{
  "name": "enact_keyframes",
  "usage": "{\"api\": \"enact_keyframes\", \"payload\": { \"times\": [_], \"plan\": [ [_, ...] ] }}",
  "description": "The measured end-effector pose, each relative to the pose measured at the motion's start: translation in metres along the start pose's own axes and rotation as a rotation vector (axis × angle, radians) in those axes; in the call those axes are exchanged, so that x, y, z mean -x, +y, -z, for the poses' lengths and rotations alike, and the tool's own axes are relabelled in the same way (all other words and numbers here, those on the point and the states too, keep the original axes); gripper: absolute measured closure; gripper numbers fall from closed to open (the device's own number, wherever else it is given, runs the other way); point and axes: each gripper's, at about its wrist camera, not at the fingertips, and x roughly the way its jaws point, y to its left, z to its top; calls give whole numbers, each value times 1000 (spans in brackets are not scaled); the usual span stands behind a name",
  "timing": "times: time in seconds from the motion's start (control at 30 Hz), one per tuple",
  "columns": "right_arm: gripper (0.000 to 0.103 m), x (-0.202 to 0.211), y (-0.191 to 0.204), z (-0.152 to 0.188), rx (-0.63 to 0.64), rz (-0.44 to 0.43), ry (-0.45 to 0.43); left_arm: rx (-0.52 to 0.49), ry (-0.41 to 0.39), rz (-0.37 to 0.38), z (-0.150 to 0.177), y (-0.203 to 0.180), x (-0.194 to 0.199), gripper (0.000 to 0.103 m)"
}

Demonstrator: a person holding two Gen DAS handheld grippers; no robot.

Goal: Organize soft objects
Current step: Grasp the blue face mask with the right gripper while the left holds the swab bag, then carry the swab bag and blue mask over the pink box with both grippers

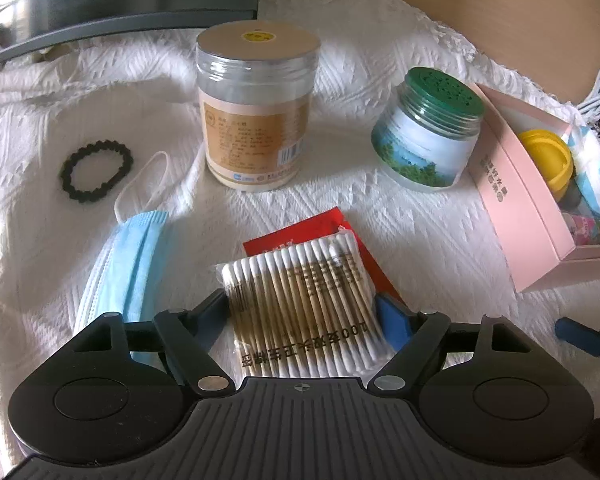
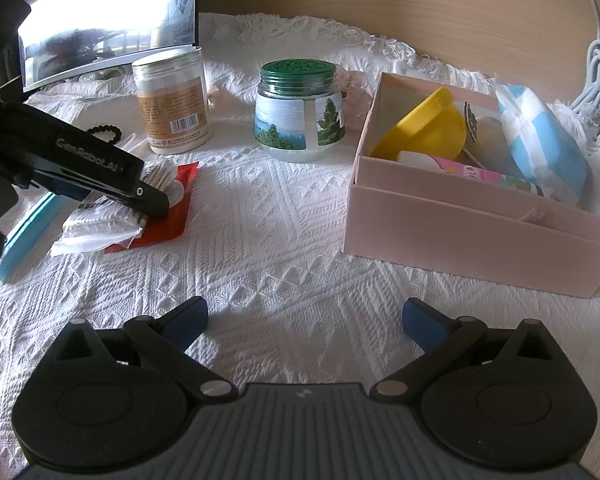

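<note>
black left hand-held gripper (image 2: 156, 200) reads "genrobot.ai".

The left gripper (image 1: 305, 306) was held low, its jaws set on either side of the cotton swab pack (image 1: 300, 300); contact could not be confirmed. The right gripper (image 2: 305, 320) was held open, nothing between its fingers.

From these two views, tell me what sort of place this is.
Probably a home desk or dresser top: a white textured cloth over a wooden surface, a monitor behind, and toiletries like the cotton swab pack.
</note>
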Motion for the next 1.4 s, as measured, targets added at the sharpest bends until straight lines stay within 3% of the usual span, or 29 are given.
{"api": "enact_keyframes", "payload": {
  "times": [0.2, 0.37, 0.53, 0.7, 0.77, 0.83, 0.87, 0.97, 1.07, 1.23, 1.4],
  "plan": [
    [0, 0, 1, -1, 4, 0, 6, 32, -35, 75, 12, 18, 26, 22],
    [5, 0, 6, -17, -18, -17, 61, 125, -135, 96, 24, 60, 76, 22],
    [5, 19, 52, -57, 17, -155, -11, 255, -195, -33, 36, 123, 115, 22],
    [5, -8, 134, -92, 113, -328, 57, 362, -212, -128, 52, 177, 138, 22],
    [12, -28, 164, -98, 134, -341, 78, 404, -224, -146, 62, 189, 144, 22],
    [26, -45, 190, -98, 167, -316, 100, 441, -221, -134, 73, 199, 147, 22],
    [28, -54, 199, -97, 186, -311, 112, 449, -215, -128, 77, 202, 147, 22],
    [47, -64, 216, -92, 255, -264, 118, 466, -192, -114, 87, 209, 143, 22],
    [89, -48, 219, -93, 324, -282, 85, 487, -176, -101, 97, 213, 138, 22],
    [94, -10, 187, -103, 281, -314, 42, 431, -145, -27, 93, 194, 130, 22],
    [94, 38, 125, -103, 207, -292, 18, 285, -77, 120, 70, 145, 111, 22]
  ]
}}
